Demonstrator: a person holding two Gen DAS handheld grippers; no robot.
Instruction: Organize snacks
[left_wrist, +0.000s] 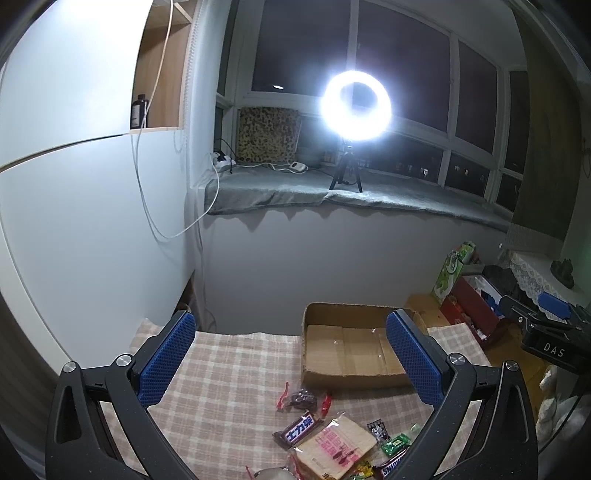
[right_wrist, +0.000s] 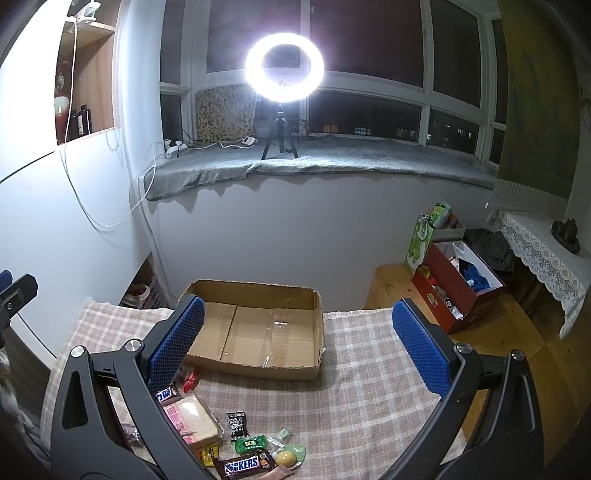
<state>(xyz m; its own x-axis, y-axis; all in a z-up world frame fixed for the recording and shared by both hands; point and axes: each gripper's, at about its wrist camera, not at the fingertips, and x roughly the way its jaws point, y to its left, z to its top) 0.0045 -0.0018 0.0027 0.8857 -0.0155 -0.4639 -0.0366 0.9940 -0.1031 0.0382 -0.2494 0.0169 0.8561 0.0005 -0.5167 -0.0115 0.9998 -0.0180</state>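
An open, empty cardboard box (left_wrist: 347, 354) (right_wrist: 258, 328) sits at the far side of a checked tablecloth (left_wrist: 229, 387) (right_wrist: 354, 384). Several snacks lie in front of it: a Snickers bar (right_wrist: 242, 466) (left_wrist: 299, 430), a pink-wrapped sandwich pack (left_wrist: 332, 448) (right_wrist: 192, 421), a red-ended candy (left_wrist: 304, 398), a green candy (right_wrist: 251, 445) (left_wrist: 396, 443), a black candy (right_wrist: 238, 424) and an egg-shaped sweet (right_wrist: 286, 458). My left gripper (left_wrist: 291, 354) is open and empty above the cloth. My right gripper (right_wrist: 299, 350) is open and empty, also above it.
A ring light on a tripod (right_wrist: 284, 70) stands on the window ledge behind. A red box (right_wrist: 458, 288) and a green bag (right_wrist: 421, 240) sit on the wooden floor to the right. White cabinets (left_wrist: 74, 184) line the left.
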